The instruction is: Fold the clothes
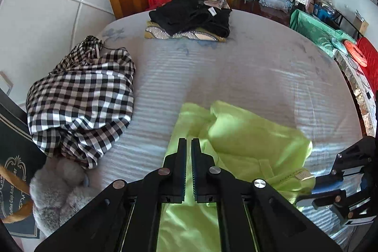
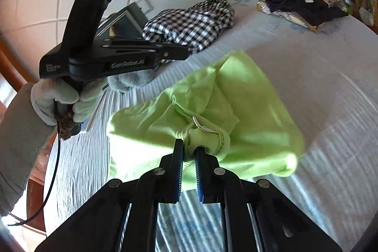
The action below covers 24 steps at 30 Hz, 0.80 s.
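- Left wrist view, far left: a black-and-white checked cloth garment [image 1: 80,98] lies bunched near the left edge of the pale striped bed surface [image 1: 248,70], with a grey fluffy item [image 1: 59,190] just nearer than it and a dark paper bag with gold lettering [image 1: 14,164] at the very edge.
- Far centre: a pile of black clothing on a sequinned cloth [image 1: 191,18] sits well apart from the work, at the far end of the bed.
- Near centre: the left gripper [image 1: 188,142] hovers over the near-left part of a thin lime-green shiny garment [image 1: 255,134]; its jaws stand almost together with a narrow gap and no cloth visibly caught between them, so it looks clenched on nothing.
- The green garment is crumpled rather than flat, spreading from under the left gripper away to the right and far side; no clear long axis can be read from the folds.
- Right wrist view: the right gripper [image 2: 189,145] is grasping a bunched part of the green garment [image 2: 248,96] beside its sewn label [image 2: 203,125], the cloth pinched between the jaws.
- My judgement: the right gripper already has the cloth, so any coming move turns on the left gripper, which has loose fabric directly below and ahead of its tips.
- Whether this is spreading out or a fold in progress cannot be settled here.
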Each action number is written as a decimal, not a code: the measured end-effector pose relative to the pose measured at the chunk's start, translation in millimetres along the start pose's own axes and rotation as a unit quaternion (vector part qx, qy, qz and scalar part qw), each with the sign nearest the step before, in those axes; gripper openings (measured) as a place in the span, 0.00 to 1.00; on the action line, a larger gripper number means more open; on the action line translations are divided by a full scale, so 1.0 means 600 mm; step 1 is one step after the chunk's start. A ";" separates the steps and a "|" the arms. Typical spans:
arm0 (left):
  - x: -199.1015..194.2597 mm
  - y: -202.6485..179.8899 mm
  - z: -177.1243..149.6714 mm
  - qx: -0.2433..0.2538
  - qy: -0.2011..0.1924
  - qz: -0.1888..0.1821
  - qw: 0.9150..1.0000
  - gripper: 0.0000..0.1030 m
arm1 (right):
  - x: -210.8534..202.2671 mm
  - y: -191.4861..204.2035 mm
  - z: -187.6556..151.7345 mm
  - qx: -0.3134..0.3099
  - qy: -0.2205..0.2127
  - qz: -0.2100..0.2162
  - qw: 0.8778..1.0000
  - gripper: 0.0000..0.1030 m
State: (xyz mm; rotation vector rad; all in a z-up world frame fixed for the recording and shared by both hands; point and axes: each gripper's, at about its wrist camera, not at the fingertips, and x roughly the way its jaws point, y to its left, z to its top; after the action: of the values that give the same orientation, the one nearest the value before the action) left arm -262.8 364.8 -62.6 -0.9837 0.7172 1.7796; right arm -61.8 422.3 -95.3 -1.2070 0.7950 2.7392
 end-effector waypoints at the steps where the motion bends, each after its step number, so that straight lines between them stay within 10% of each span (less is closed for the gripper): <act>1: 0.009 0.002 0.010 -0.006 0.002 0.003 1.000 0.03 | -0.002 -0.015 0.007 0.014 -0.002 -0.009 1.000 0.09; 11: 0.017 0.013 -0.018 -0.001 0.059 -0.003 0.998 0.29 | -0.019 -0.059 0.002 0.045 0.029 -0.033 0.998 0.21; 15: 0.007 0.014 -0.032 0.000 0.070 -0.010 0.998 0.33 | -0.010 -0.011 0.013 0.003 0.022 -0.016 1.000 0.66; 24: 0.027 -0.010 -0.037 0.022 0.102 -0.045 0.993 0.37 | 0.050 -0.007 -0.001 0.017 0.057 0.000 0.998 0.61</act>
State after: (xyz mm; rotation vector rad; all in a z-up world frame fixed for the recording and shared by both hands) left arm -254.1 356.7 -87.8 -1.1621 0.8222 1.5937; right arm -81.4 421.2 -118.4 -1.3667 0.8489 2.6658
